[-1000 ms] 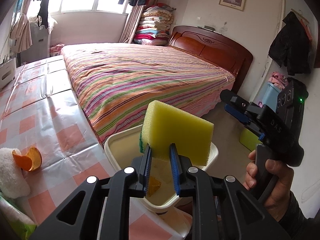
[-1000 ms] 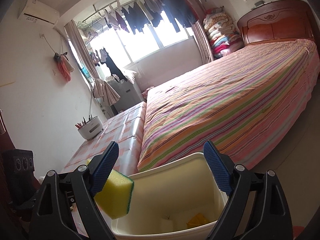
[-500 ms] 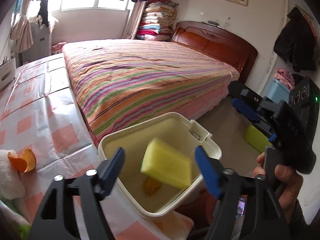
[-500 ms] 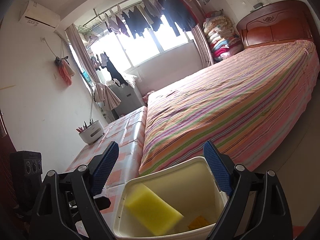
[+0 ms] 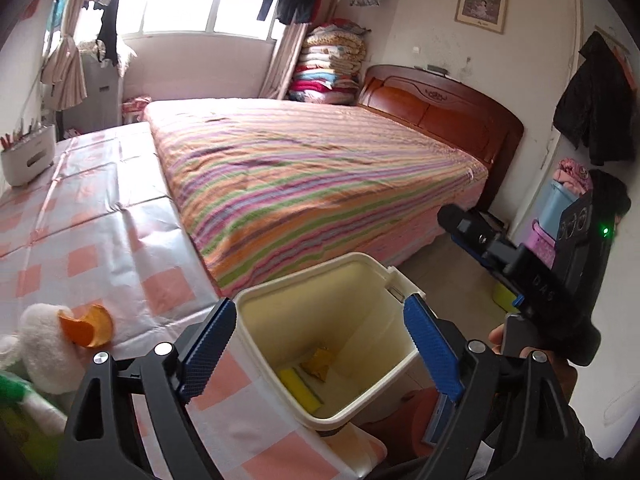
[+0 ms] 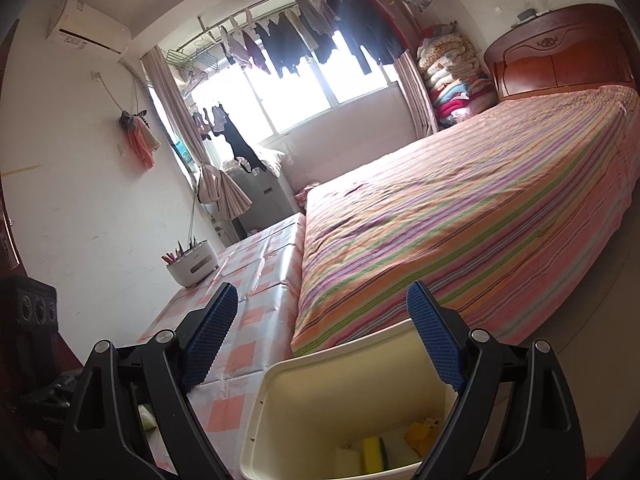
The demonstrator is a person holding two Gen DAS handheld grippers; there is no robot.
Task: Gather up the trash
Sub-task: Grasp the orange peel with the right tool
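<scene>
Two grippers are seen with their blue-padded jaws spread wide and nothing gripped between them. The left gripper (image 5: 320, 344) is held directly above the cream trash bin (image 5: 360, 272), whose open mouth is framed between its fingers. At the bottom of the bin, below and well apart from the fingertips, the yellow sponge (image 5: 300, 388) is seen lying on its side, its green scouring face turned partly up in the right wrist view (image 6: 374, 454). Just beside it, a crumpled yellow-orange scrap (image 5: 320, 362) is seen, along with some white material in the right wrist view that cannot be identified.

The right gripper (image 6: 322, 344) is positioned near the bin's rim (image 6: 340, 354), with the bin's opening seen low between its fingers; from the left wrist view its black body is seen to the right of the bin, grasped by a hand (image 5: 500, 340).

On the pink-checked tablecloth (image 5: 100, 240), left of the bin, an orange peel (image 5: 86, 326) is seen resting against a white fluffy object (image 5: 40, 344). A striped bed (image 5: 300, 184) is seen behind the bin.
</scene>
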